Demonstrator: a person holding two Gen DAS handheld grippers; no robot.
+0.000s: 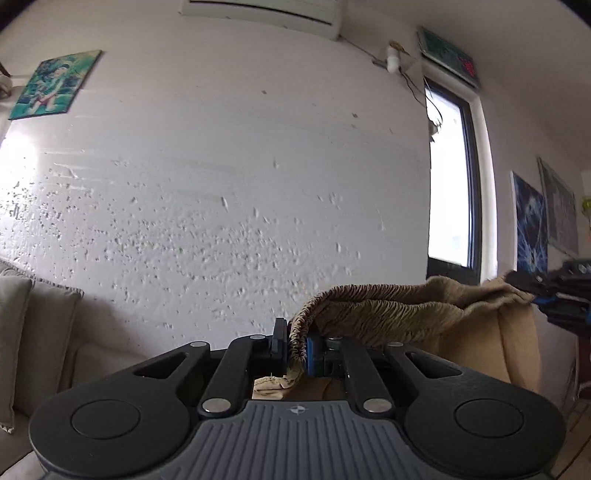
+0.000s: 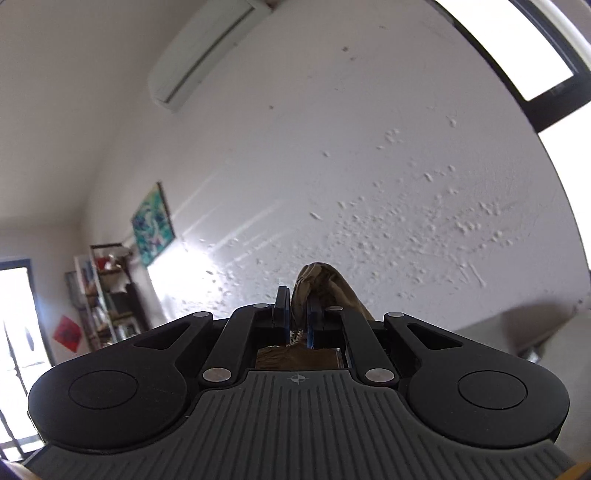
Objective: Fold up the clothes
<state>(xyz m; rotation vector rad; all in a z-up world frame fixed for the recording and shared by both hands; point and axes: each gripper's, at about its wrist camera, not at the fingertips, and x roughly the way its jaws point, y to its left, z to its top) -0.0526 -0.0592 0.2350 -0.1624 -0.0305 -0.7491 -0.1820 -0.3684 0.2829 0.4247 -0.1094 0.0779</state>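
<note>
A tan garment with a gathered elastic waistband (image 1: 388,310) is held up in the air in front of a white wall. My left gripper (image 1: 295,341) is shut on one end of the waistband. The band stretches right to my right gripper (image 1: 535,301), seen at the right edge of the left wrist view, pinching the other end. The fabric hangs down below the band (image 1: 480,350). In the right wrist view my right gripper (image 2: 298,317) is shut on a bunched tan fold of the garment (image 2: 317,280) that sticks up past the fingertips. Both cameras point upward.
A beige sofa with cushions (image 1: 37,332) stands at the lower left. A window (image 1: 448,177) and posters (image 1: 530,221) are at the right, an air conditioner (image 1: 266,13) up on the wall. A shelf unit (image 2: 107,291) stands far left in the right wrist view.
</note>
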